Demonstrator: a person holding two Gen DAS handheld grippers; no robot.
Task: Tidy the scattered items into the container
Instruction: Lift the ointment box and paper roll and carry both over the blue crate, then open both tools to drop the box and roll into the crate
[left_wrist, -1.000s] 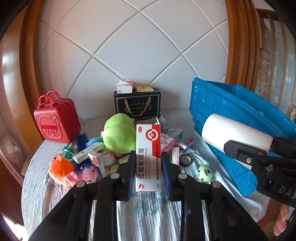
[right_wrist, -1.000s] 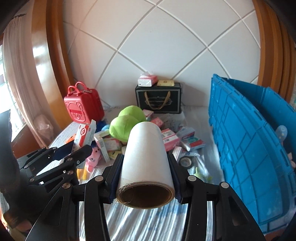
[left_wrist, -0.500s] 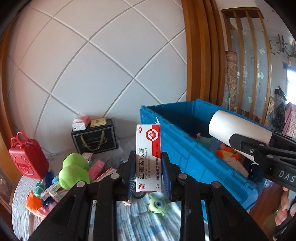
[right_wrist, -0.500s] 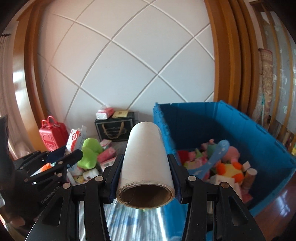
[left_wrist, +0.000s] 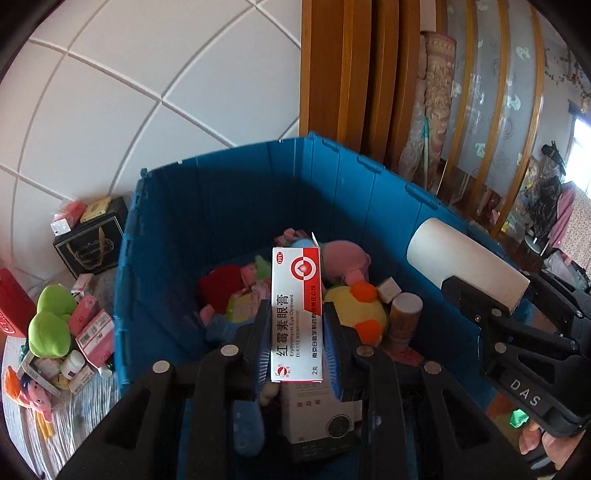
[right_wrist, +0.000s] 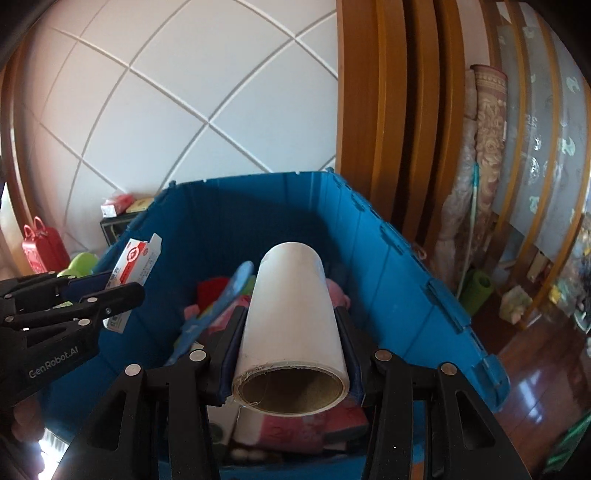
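White diamond-tiled wall backs our blue crate (left_wrist: 229, 206); our left gripper (left_wrist: 295, 343) clamps an ointment box (left_wrist: 296, 314) above it; our right gripper (right_wrist: 291, 354) pinches a white roll (right_wrist: 291, 314) there too.

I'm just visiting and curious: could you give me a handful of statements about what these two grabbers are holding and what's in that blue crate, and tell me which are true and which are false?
1. The left gripper is clamped on a red and white medicine box. True.
2. The right gripper holds a green plush toy. False: it grips a white roll with a cardboard core.
3. The blue crate is empty. False: soft toys and boxes already lie inside, among them a yellow plush.
4. Both held items hang over the crate's opening. True.
5. A green plush lies outside the crate, on the surface to its left in the left wrist view. True.
6. The medicine box rests on the crate floor. False: it is held up between the fingers.
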